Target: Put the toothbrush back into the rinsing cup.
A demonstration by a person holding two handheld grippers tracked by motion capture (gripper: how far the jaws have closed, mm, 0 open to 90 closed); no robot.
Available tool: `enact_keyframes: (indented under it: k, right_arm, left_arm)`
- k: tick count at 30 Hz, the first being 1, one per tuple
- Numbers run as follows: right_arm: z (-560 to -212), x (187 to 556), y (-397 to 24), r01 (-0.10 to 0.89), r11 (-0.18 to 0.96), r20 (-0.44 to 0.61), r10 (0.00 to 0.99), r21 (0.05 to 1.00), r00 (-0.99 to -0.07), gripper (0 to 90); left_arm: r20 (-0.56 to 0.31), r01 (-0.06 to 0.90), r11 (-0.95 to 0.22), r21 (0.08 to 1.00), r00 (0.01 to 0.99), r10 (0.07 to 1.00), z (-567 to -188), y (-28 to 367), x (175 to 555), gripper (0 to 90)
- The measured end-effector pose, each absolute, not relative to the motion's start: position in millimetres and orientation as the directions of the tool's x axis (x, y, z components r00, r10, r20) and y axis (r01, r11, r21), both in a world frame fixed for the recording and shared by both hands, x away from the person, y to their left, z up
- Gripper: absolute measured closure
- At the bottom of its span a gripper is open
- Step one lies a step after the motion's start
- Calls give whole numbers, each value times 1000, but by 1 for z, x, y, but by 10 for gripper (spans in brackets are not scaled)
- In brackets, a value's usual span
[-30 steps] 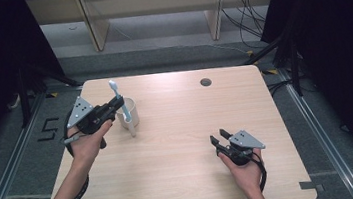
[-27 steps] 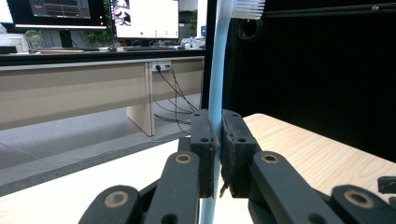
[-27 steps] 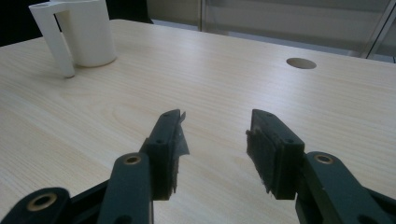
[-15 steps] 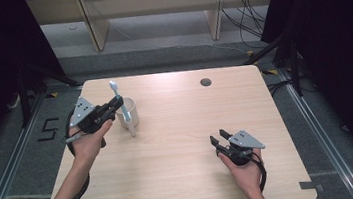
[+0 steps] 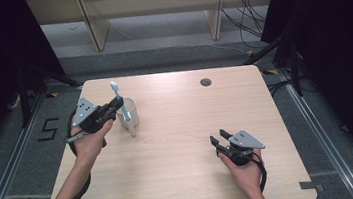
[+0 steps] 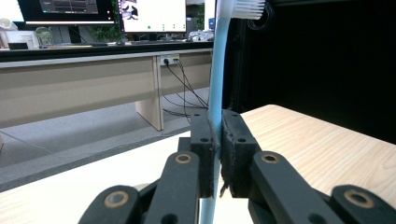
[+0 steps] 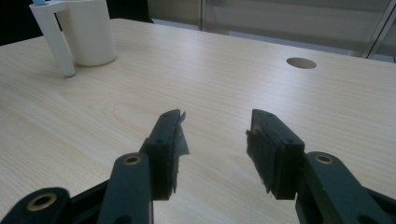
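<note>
A light-blue toothbrush (image 6: 217, 70) with white bristles stands upright, bristle head (image 5: 114, 88) at the top. My left gripper (image 5: 116, 104) is shut on its handle, the pads (image 6: 204, 140) pressing it from both sides. Just right of that gripper a white cup (image 5: 128, 111) with a slanting side arm stands on the table's back left. In the right gripper view the cup (image 7: 91, 32) has a bit of blue at the top of its side arm. My right gripper (image 5: 217, 136) rests low at the front right of the table, its jaws open and empty (image 7: 214, 135).
The light wooden table (image 5: 183, 129) has a round cable hole (image 5: 205, 82) near its back edge. Dark curtains flank it, and a shelf unit with cables stands on the floor behind. Metal floor rails run along both sides.
</note>
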State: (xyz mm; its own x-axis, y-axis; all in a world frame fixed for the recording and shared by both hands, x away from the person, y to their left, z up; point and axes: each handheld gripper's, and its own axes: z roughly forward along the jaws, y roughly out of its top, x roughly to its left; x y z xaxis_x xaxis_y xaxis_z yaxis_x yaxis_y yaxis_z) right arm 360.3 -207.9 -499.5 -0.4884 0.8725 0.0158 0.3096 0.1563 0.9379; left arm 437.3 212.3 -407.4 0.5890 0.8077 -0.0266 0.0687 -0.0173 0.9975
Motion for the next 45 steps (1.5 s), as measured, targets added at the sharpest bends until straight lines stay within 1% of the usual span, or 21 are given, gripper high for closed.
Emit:
enact_keyframes:
  k: [8, 11, 20, 22, 23, 24, 25, 26, 27, 28, 31, 36, 37, 39, 41, 45]
  right_arm:
    - [-499, 360, -208, 308, 159, 13, 872, 938, -489, 546]
    - [-500, 361, -208, 297, 143, 24, 869, 944, -494, 546]
    - [-500, 360, -208, 311, 161, 13, 872, 937, -490, 546]
    - [-501, 361, -207, 303, 142, 29, 868, 942, -496, 546]
    - [-501, 361, -207, 295, 162, 6, 868, 942, -496, 546]
    - [-501, 361, -207, 303, 160, 12, 868, 940, -496, 546]
    - [-500, 359, -205, 334, 138, 42, 877, 932, -479, 546]
    - [-501, 359, -205, 321, 143, 31, 876, 936, -482, 546]
    - [-501, 361, -207, 295, 169, -3, 872, 941, -490, 546]
    - [-501, 361, -206, 309, 156, 18, 869, 938, -494, 546]
    - [-501, 362, -207, 290, 177, -12, 870, 940, -493, 546]
    - [-501, 362, -207, 292, 177, -11, 870, 940, -493, 546]
    - [-501, 361, -206, 307, 165, 9, 869, 937, -494, 546]
    - [-501, 362, -207, 292, 180, -13, 869, 939, -495, 545]
    - [-501, 362, -207, 293, 180, -10, 867, 939, -498, 545]
    - [-502, 362, -205, 298, 162, 10, 865, 941, -501, 545]
  left_arm:
    - [-26, 74, -21, 997, 584, 811, -412, 211, 440, 836]
    - [-26, 75, -22, 997, 584, 812, -414, 211, 441, 836]
    - [-24, 77, -25, 997, 583, 812, -419, 211, 442, 836]
    - [-25, 78, -26, 997, 584, 811, -421, 211, 442, 836]
    - [-23, 76, -27, 997, 585, 811, -422, 211, 442, 836]
    - [-23, 78, -28, 997, 586, 810, -423, 211, 442, 836]
    - [-21, 77, -29, 997, 585, 810, -423, 211, 442, 836]
    - [-22, 74, -27, 997, 585, 811, -424, 210, 442, 836]
    - [-25, 77, -25, 997, 585, 811, -425, 210, 442, 836]
    - [-24, 78, -27, 997, 584, 811, -426, 210, 443, 836]
    - [-19, 78, -33, 996, 587, 809, -429, 209, 444, 836]
    - [-20, 80, -33, 996, 588, 809, -431, 209, 444, 835]
    - [-22, 82, -31, 996, 587, 810, -432, 209, 444, 836]
    - [-18, 80, -35, 996, 587, 809, -434, 209, 445, 836]
    - [-22, 84, -33, 996, 585, 810, -435, 209, 444, 836]
    - [-21, 85, -36, 996, 586, 810, -439, 209, 445, 836]
